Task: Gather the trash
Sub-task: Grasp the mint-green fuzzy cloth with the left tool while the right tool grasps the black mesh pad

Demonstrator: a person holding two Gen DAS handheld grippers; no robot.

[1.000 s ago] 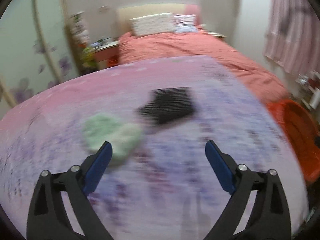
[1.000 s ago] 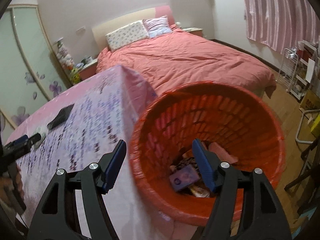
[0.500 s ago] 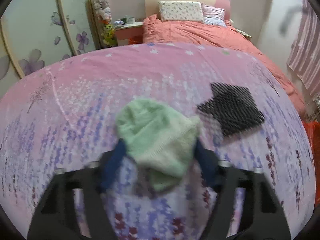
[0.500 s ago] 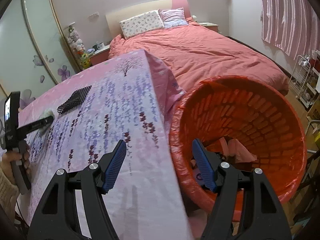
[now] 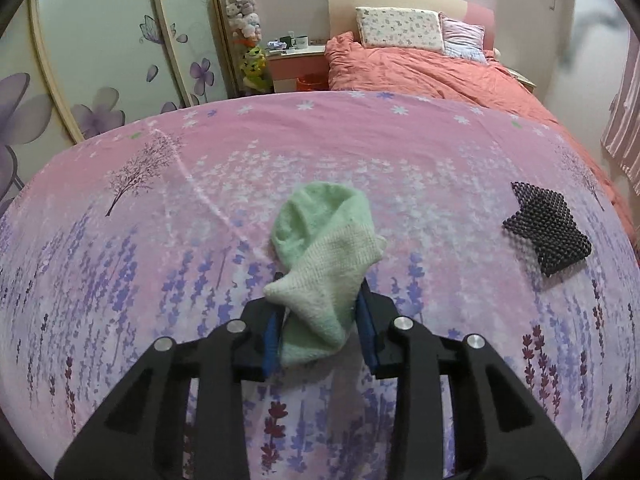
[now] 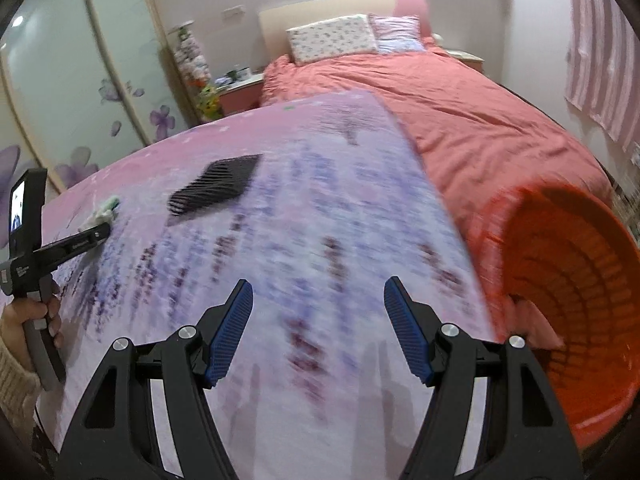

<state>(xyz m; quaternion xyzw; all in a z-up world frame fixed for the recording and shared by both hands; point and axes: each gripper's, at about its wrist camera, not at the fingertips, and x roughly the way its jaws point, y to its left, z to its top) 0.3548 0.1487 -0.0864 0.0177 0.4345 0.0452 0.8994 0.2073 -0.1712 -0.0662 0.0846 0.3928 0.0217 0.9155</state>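
A pale green knitted cloth (image 5: 326, 256) lies on the pink flowered tablecloth (image 5: 200, 220). My left gripper (image 5: 320, 328) is shut on its near end; the cloth also shows small in the right wrist view (image 6: 105, 210), next to the left gripper (image 6: 96, 234). A black mesh piece (image 5: 546, 228) lies to the right of the cloth, and shows in the right wrist view (image 6: 216, 190). My right gripper (image 6: 318, 328) is open and empty above the table, left of the orange-red trash basket (image 6: 580, 280).
A bed with a salmon cover (image 6: 460, 120) stands behind the table. A wardrobe with flower-print doors (image 5: 100, 60) and a bedside table (image 5: 294, 62) stand at the back left. Pink striped curtains (image 6: 604, 56) hang at the right.
My left gripper moved onto the green cloth and closed on it. My right gripper swung left from over the basket to above the table, staying open.
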